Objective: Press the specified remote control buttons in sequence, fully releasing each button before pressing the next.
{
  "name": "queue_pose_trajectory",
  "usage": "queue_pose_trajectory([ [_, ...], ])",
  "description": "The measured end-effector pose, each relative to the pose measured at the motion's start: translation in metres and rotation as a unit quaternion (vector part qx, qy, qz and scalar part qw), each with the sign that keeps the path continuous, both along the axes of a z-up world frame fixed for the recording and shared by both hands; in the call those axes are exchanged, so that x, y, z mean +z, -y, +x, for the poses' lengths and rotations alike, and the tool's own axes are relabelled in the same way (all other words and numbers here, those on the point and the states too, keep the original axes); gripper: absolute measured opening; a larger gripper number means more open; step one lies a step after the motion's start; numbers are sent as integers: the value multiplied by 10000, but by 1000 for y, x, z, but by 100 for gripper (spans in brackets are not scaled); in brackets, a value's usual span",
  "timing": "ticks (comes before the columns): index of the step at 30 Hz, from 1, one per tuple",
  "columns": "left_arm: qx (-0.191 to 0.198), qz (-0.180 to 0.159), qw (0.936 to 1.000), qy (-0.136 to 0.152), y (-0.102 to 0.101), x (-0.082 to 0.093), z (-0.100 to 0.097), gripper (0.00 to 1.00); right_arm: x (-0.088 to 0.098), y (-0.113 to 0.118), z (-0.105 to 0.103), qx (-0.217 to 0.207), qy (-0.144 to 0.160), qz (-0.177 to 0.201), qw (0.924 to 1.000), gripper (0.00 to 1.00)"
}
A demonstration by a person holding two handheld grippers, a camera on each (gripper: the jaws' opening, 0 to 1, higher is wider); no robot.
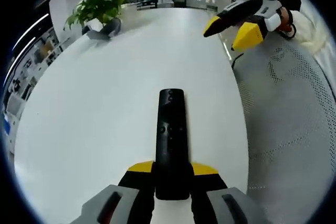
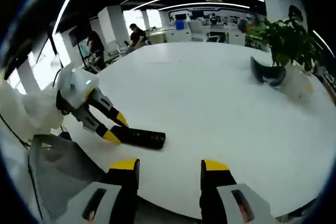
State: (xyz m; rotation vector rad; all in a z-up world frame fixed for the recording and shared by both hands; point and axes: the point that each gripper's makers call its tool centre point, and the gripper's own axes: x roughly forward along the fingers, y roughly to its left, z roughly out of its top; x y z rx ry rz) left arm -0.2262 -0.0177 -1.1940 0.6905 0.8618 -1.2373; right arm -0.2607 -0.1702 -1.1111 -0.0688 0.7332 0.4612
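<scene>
The white counter (image 1: 105, 93) spreads wide ahead of both grippers, and a mesh chair (image 1: 294, 129) stands at its edge, to the right of the left gripper's fingers. A potted plant (image 1: 100, 6) sits far ahead and to the left of those fingers, with a dark curved object (image 2: 268, 74) beside its pot in the right gripper view. The left gripper (image 1: 172, 174) is clamped on the near end of the black remote (image 1: 171, 135), which lies flat on the counter between its yellow-tipped fingers (image 1: 140, 167) and points straight away from them; in the right gripper view the same remote shows ahead and left of the right gripper's fingers, near the counter's edge. The right gripper (image 2: 170, 167) hangs above the counter's near edge with its fingers (image 2: 215, 165) spread apart and nothing between them. Two people (image 2: 137, 36) stand far back beyond the counter.
</scene>
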Motion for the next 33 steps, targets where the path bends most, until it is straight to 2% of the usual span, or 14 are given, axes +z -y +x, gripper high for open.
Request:
queue_pose_trajectory([
  [2, 6, 0, 10000, 2, -2, 0, 4, 24, 3, -2, 1, -46, 44, 95, 9999, 46],
  [9, 79, 104, 9999, -2, -11, 1, 26, 24, 9, 6, 6, -179, 320, -49, 9993, 48],
  [15, 90, 197, 9997, 69, -19, 1, 45, 23, 10, 7, 8, -202, 395, -128, 9989, 52],
  [19, 85, 239, 9997, 48, -21, 1, 56, 23, 10, 10, 10, -296, 427, -142, 9985, 62],
  [24, 135, 246, 9996, 96, -24, 6, 72, 23, 15, 20, 16, -563, 614, -95, 9965, 75],
  [28, 173, 294, 9993, 171, -28, 8, 85, 23, 14, 23, 17, -680, 582, -25, 9960, 78],
  [30, 194, 278, 9993, 161, -29, 10, 89, 23, 16, 26, 18, -735, 679, -122, 9949, 83],
  [33, 206, 306, 9991, 213, -32, 10, 97, 23, 11, 28, 18, -768, 622, -218, 9949, 90],
])
